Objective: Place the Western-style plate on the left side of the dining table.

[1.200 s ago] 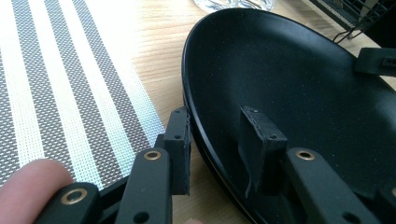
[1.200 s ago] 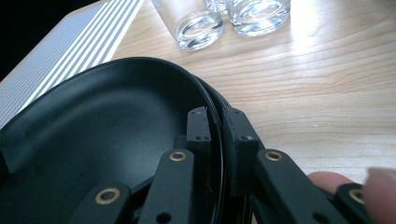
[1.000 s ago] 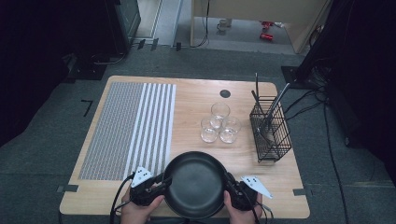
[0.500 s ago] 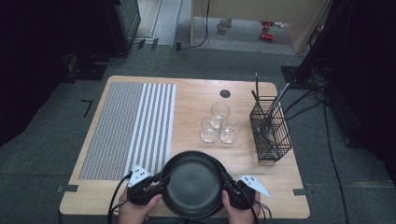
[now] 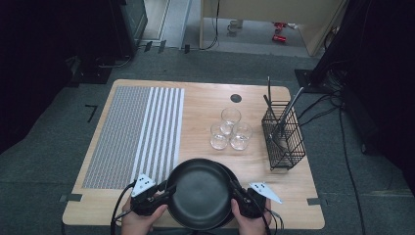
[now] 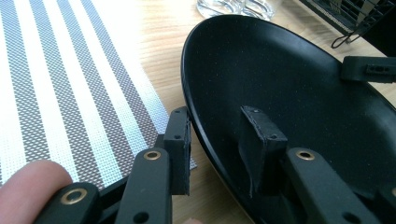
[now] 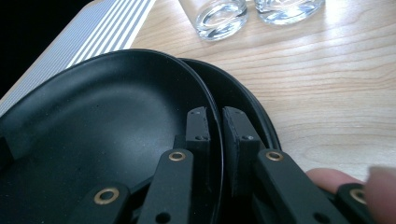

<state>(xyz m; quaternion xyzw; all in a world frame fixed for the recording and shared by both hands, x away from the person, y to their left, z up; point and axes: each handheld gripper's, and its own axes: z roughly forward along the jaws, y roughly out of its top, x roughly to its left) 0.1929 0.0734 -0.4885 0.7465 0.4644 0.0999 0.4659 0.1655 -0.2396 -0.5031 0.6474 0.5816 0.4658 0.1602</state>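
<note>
Gripping black plate (image 5: pixel 200 193) rim: left hand-held gripper (image 5: pixel 164 192) and right hand-held gripper (image 5: pixel 236 195), opposite sides.

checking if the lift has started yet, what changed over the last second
Nothing visibly changed. The left tool and the right tool stay on either side of the top black plate. The right one's jaws are closed on its rim, and the left one's jaws straddle it. The glasses and the wire basket stayed put.
</note>
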